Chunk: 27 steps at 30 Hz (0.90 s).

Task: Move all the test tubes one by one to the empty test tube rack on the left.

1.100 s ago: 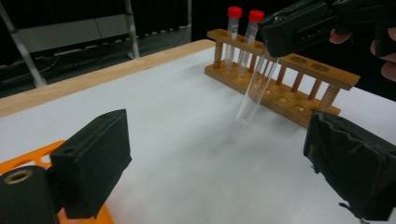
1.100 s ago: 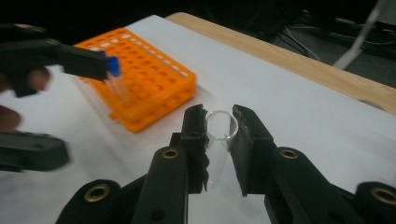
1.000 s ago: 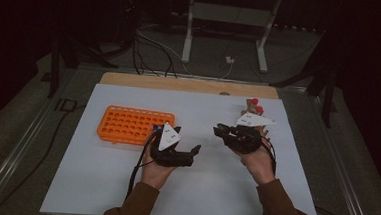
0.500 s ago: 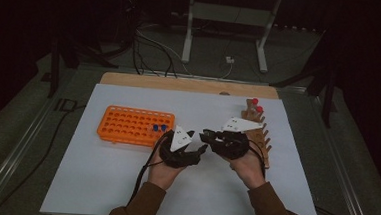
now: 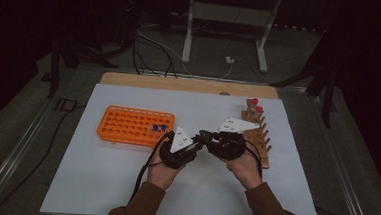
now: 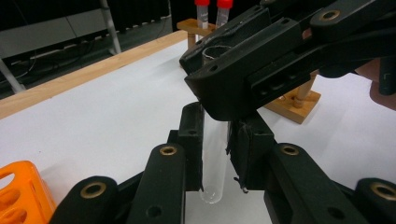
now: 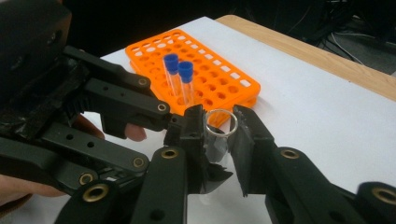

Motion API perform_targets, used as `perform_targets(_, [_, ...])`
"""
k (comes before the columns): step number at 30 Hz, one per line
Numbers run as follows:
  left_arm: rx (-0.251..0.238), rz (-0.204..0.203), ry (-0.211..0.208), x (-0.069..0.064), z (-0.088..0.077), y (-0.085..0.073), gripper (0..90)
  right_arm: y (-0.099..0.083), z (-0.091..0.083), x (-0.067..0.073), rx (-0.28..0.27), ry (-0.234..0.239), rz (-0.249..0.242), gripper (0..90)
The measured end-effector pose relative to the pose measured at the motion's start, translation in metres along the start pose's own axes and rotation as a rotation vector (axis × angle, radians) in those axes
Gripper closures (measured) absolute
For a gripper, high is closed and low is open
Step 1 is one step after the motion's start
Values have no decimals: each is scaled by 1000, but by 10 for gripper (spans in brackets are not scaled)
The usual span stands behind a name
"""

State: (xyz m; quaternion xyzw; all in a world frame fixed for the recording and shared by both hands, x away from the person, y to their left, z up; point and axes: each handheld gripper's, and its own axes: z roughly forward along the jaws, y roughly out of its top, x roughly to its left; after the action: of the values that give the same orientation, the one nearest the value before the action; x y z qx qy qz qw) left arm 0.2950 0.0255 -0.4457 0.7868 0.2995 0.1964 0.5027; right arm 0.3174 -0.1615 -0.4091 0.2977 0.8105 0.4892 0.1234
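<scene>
A clear, uncapped test tube (image 6: pixel 215 161) hangs upright above the white mat between both grippers. In the left gripper view, my left gripper (image 6: pixel 217 140) grips its lower part; its jaws have just been closing and now press on the glass. The right gripper (image 6: pixel 243 70) clamps the same tube higher up. In the right gripper view, the tube's (image 7: pixel 215 148) open rim shows between the right gripper's (image 7: pixel 219 122) pads, with the left gripper (image 7: pixel 116 107) coming in from the left. In the high view the left gripper (image 5: pixel 200 140) and right gripper (image 5: pixel 206 136) meet tip to tip at mid-table.
An orange tube rack (image 5: pixel 127 126) lies left of the hands, holding two blue-capped tubes (image 5: pixel 158 128). A wooden rack (image 5: pixel 257 134) with two red-capped tubes (image 5: pixel 256 107) stands behind the right hand. The white mat (image 5: pixel 99 182) covers the table, with a wooden edge (image 5: pixel 180 83) at the back.
The two hands came together at mid-table, the left moving right and the right moving left. The left gripper now sits against the right gripper's jaws.
</scene>
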Motion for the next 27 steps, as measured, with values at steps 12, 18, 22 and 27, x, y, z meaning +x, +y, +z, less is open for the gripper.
perform_targets(12, [14,-32,4,8,-3,-5,758,-2,-13,-20,-58,-46,109,293])
perform_targets(18, [14,-39,7,14,-11,-8,758,-9,-16,-29,-50,-121,137,154])
perform_targets(22, [13,-43,13,18,-17,-11,758,-16,-17,-34,-36,-177,142,86])
perform_targets(27, [5,-61,25,24,-25,-14,758,-24,-23,-41,-34,-218,153,20])
